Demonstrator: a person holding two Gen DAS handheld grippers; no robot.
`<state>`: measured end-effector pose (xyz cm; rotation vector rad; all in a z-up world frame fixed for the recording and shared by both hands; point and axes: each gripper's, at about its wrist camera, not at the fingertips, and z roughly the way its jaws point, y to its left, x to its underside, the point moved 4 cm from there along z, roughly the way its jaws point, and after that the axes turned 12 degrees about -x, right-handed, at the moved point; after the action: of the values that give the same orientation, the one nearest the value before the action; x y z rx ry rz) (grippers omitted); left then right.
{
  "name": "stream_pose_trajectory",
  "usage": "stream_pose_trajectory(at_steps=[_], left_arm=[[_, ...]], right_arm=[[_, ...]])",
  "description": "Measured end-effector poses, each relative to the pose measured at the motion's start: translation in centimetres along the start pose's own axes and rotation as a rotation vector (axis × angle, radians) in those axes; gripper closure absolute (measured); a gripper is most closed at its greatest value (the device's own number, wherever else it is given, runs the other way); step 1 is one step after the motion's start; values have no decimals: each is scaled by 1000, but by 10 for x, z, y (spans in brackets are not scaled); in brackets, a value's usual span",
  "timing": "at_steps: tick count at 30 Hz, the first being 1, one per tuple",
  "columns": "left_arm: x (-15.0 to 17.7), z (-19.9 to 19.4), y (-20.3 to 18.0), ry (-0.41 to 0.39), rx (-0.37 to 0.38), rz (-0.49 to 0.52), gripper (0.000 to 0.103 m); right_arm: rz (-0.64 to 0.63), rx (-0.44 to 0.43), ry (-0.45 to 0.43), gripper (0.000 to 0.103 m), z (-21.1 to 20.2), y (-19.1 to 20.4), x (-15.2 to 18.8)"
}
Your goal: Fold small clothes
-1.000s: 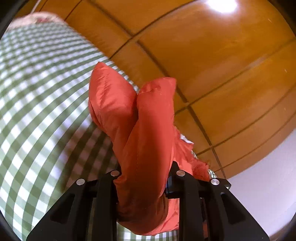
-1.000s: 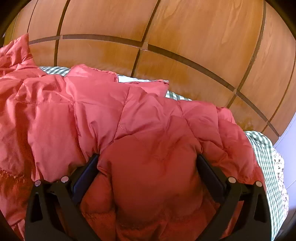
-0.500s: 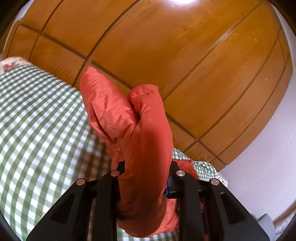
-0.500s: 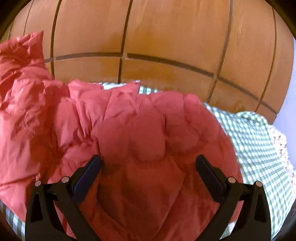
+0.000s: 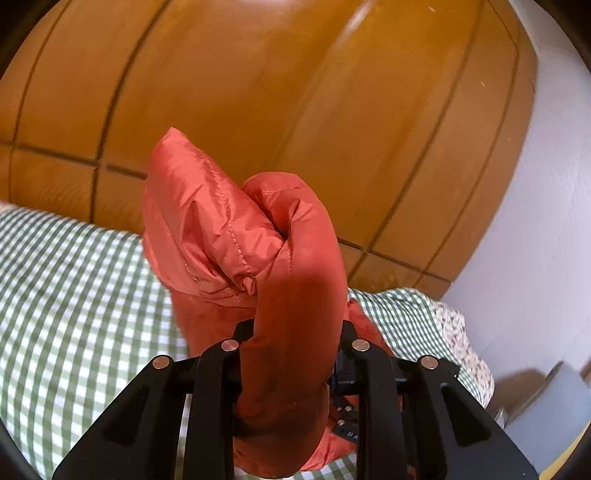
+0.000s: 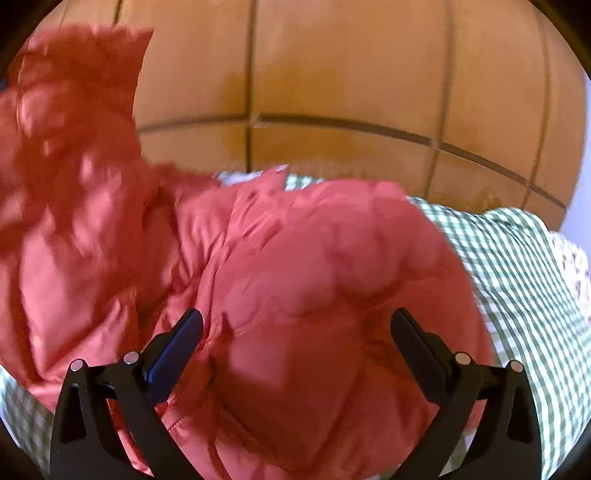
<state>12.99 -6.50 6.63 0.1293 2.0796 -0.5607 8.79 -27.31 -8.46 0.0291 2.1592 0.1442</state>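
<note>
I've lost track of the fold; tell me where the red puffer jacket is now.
The red puffer jacket is pinched upright in the left tool. In the right wrist view its bulk fills the open right tool, over the green checked sheet.

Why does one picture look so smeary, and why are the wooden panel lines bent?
Right wrist view: the puffy red quilted jacket is motion-blurred, worst at upper left, while the open right claw looks sharp. Left wrist view: crisper, stitching shows on the jacket fold pinched in the left claw; glare streaks the glossy wooden panel wall. Both views: fisheye lenses curve the seams.
</note>
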Motion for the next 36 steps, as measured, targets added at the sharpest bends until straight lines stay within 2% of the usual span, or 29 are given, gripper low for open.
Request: stream_pose_trajectory(at_steps=[3, 7, 11, 13, 17, 25, 28, 31, 33, 35, 36], left_arm=[[1, 8, -24, 9, 28, 52, 80], [6, 22, -51, 22, 59, 105, 80], [15, 41, -76, 55, 93, 137, 80], [21, 51, -89, 69, 106, 162, 80], [38, 76, -118, 111, 136, 226, 80], [88, 138, -155, 242, 166, 325, 80], [103, 148, -161, 262, 189, 339, 80], [113, 143, -163, 256, 245, 364, 59], [117, 130, -162, 250, 278, 380, 39], [116, 109, -156, 235, 317, 375, 29], [115, 98, -151, 222, 332, 367, 27]], right_arm=[[60, 45, 13, 2, -11, -20, 3], [133, 130, -16, 2, -32, -56, 11], [226, 222, 25, 2, -41, -94, 28], [299, 190, 57, 2, -36, -108, 42], [420, 101, 68, 2, -28, -118, 59], [394, 67, 78, 2, -36, -116, 60], [408, 63, 34, 2, -48, -126, 55], [444, 49, -59, 2, -74, -134, 41], [483, 17, -99, 2, -86, -137, 32], [519, -25, -121, 2, -94, -137, 22], [527, -46, -126, 2, -96, -135, 18]])
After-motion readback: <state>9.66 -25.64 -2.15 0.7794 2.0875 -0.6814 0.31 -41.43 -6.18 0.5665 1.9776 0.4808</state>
